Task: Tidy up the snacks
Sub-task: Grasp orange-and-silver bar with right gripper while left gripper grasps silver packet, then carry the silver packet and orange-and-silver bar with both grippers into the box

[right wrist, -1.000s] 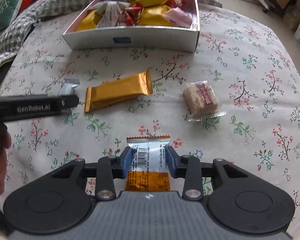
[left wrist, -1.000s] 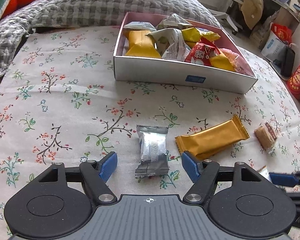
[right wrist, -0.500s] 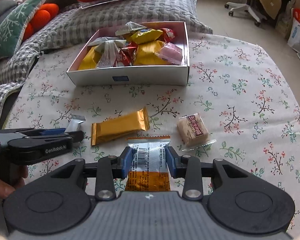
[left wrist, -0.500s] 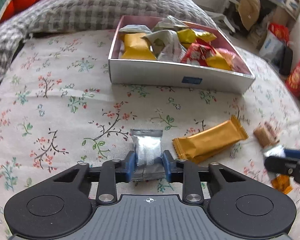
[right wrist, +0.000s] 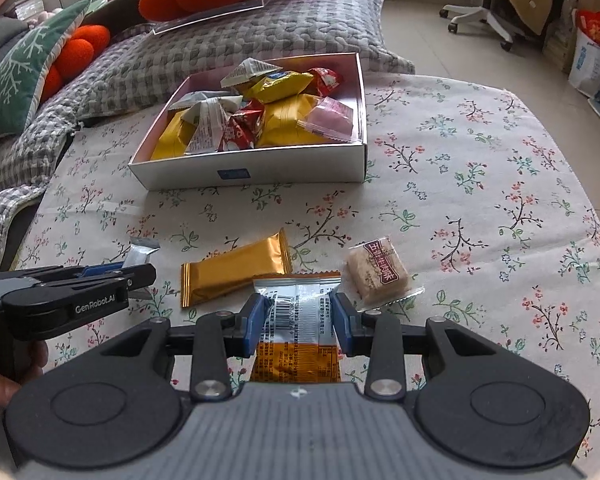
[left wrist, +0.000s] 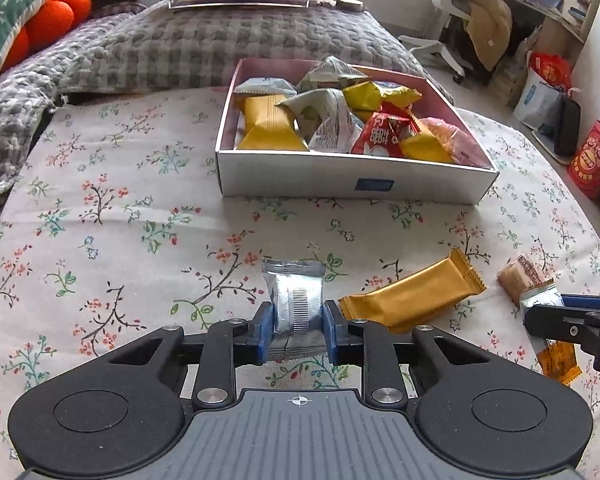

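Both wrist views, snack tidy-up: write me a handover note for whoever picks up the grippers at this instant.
Left gripper: jaws have just been closing, now clamped on the silver packet.
Right gripper: shut on the silver-and-orange packet.
Box already holds a pile of snacks.
Loose on the floral cloth: gold bar and clear-wrapped square cake.
Left to do: carry both held packets into the box, then fetch those two.

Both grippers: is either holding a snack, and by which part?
Left gripper pinches the silver packet across its lower sides. Right gripper clamps the silver-and-orange packet across its middle side edges.
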The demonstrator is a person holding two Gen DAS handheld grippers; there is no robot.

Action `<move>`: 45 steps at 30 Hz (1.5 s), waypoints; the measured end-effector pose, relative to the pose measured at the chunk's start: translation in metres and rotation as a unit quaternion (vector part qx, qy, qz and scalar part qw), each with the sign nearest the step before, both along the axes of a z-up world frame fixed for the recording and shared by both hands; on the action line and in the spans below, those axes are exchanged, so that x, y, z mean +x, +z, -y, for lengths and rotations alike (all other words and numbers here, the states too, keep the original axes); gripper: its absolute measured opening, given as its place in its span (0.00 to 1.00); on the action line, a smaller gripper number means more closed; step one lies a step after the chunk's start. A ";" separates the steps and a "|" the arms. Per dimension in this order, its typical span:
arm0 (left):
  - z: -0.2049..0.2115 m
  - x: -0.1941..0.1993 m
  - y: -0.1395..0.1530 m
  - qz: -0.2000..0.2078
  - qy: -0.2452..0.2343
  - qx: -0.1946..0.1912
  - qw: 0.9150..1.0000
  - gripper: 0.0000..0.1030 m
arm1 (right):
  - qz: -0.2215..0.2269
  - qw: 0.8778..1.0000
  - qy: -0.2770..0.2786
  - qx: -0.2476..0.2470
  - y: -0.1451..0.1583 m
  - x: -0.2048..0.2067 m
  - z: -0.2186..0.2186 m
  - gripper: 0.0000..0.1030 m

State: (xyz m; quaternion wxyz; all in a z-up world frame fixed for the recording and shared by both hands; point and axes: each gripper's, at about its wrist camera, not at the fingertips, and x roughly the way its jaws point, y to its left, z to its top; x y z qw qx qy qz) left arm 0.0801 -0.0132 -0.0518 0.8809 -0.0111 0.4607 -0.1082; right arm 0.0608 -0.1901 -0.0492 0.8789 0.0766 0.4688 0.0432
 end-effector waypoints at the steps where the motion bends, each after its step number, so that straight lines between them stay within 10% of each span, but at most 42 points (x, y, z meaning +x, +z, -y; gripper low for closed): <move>1: 0.000 0.000 0.001 0.002 0.000 0.001 1.000 0.22 | 0.001 1.000 -0.001 0.001 0.000 0.000 0.001 0.33; 26: -0.003 0.004 0.027 0.030 0.014 -0.033 0.999 0.22 | 0.023 0.998 -0.058 0.032 0.013 0.024 0.033 0.33; 45: -0.014 0.089 0.058 0.085 0.043 -0.069 0.993 0.22 | 0.038 0.992 -0.060 0.105 0.029 0.100 0.054 0.33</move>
